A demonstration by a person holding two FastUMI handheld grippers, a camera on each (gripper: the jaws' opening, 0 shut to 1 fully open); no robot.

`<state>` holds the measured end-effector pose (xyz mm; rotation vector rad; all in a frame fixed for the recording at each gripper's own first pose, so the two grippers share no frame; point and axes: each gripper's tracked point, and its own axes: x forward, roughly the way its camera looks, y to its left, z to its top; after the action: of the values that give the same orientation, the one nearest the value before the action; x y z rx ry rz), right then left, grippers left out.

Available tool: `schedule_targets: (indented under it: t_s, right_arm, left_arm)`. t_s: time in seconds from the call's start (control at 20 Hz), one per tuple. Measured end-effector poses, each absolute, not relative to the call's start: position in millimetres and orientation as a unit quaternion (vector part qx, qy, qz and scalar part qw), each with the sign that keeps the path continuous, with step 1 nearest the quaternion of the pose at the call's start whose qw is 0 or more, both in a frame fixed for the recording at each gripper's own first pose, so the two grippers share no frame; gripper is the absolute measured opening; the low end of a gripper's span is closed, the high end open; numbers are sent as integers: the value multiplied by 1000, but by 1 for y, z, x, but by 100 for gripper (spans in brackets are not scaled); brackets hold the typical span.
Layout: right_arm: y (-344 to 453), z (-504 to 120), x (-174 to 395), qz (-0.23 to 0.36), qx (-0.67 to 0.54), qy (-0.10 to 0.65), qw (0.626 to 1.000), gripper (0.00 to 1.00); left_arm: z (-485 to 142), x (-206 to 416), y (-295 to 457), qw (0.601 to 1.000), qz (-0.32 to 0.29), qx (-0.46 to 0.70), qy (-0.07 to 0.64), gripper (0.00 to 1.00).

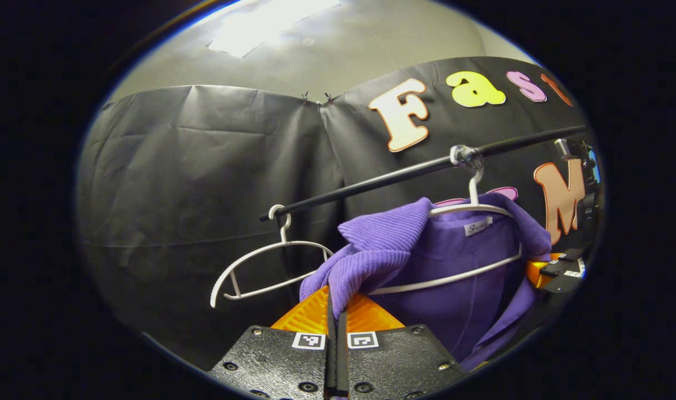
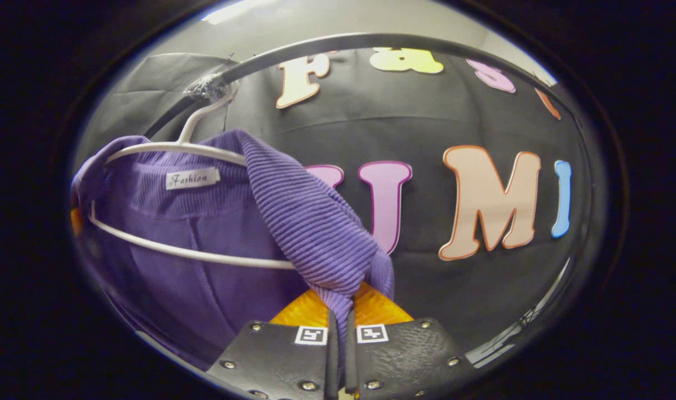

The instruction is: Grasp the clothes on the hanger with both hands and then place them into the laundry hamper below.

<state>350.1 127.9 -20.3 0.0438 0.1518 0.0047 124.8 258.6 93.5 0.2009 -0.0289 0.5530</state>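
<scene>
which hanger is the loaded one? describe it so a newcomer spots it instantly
Follow the black rail across the booth wall. Two white hangers hang from it: a bare hanger nearer the rail's end, and the loaded hanger farther along. The loaded one carries a purple ribbed top with a small white neck label; each gripper pinches one shoulder of it.

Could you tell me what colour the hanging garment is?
Purple garment, ribbed at the collar; right gripper view shows it best.

Both cameras ride their grippers and tilt upward, close under the black rail (image 1: 404,173): the left gripper view has the purple garment (image 1: 454,278) at four o'clock, the right gripper view has that garment (image 2: 204,233) at nine o'clock.
</scene>
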Motion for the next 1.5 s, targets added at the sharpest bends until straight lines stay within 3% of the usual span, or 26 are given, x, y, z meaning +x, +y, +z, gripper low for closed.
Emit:
schedule_targets:
  t_s: [0.65,0.7,0.75,0.85,0.95,1.0,1.5]
  right_arm:
    - [90,67,374,-41,-26,-33,998,5]
    - [92,72,376,-39,-28,-38,998,10]
    - [94,76,377,-36,-29,-44,998,0]
    - [99,85,379,-30,-28,-56,998,5]
    - [109,92,379,-21,-28,-66,997,0]
    - [112,93,381,-17,-29,-69,997,5]
    - [124,96,392,-4,-39,-81,996,5]
  left_arm:
    - [159,111,286,950,293,82,-70,2]
    - [162,109,292,949,297,84,-73,2]
    - [165,109,299,947,302,86,-74,1]
    - [171,104,312,940,319,96,-79,0]
    - [174,98,329,933,332,108,-82,0]
    - [174,98,333,932,335,110,-80,0]
    - [94,109,356,928,347,136,-12,2]
